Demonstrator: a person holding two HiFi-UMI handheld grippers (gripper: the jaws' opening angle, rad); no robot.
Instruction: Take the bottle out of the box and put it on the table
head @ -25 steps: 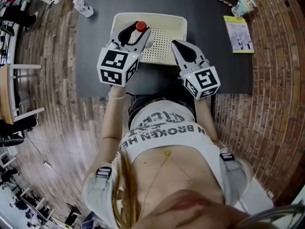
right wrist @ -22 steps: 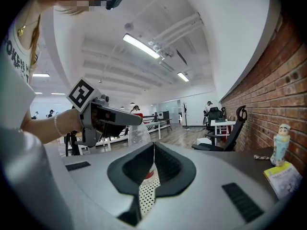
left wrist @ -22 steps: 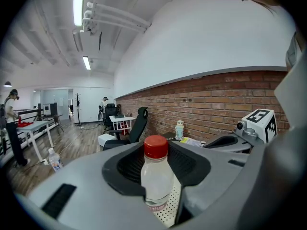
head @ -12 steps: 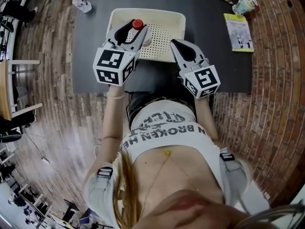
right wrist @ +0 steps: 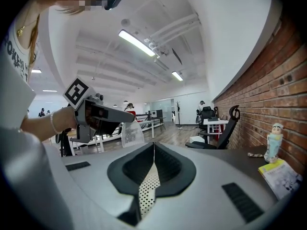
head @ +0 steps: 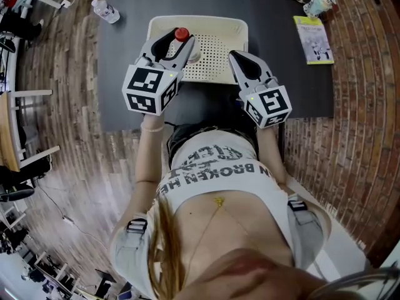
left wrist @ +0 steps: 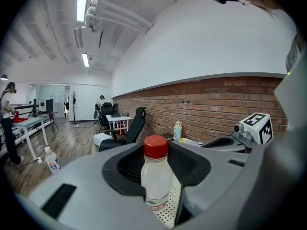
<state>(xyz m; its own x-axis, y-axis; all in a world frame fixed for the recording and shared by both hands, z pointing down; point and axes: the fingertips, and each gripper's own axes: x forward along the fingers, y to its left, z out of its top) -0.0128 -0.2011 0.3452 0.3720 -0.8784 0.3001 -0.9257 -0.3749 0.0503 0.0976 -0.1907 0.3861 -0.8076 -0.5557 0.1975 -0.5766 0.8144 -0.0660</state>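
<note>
Bottle [left wrist: 154, 176]: clamped in left gripper [head: 180, 37] over box [head: 232, 30]; lower body hidden by jaws. Right gripper [right wrist: 153, 147] closed, empty, beside box. Grip unchanged since before.

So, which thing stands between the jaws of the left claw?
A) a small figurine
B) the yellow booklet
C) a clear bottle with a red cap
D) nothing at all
C: in the left gripper view the bottle with its red cap stands between the jaws of the left claw, and they press on its sides.
</note>
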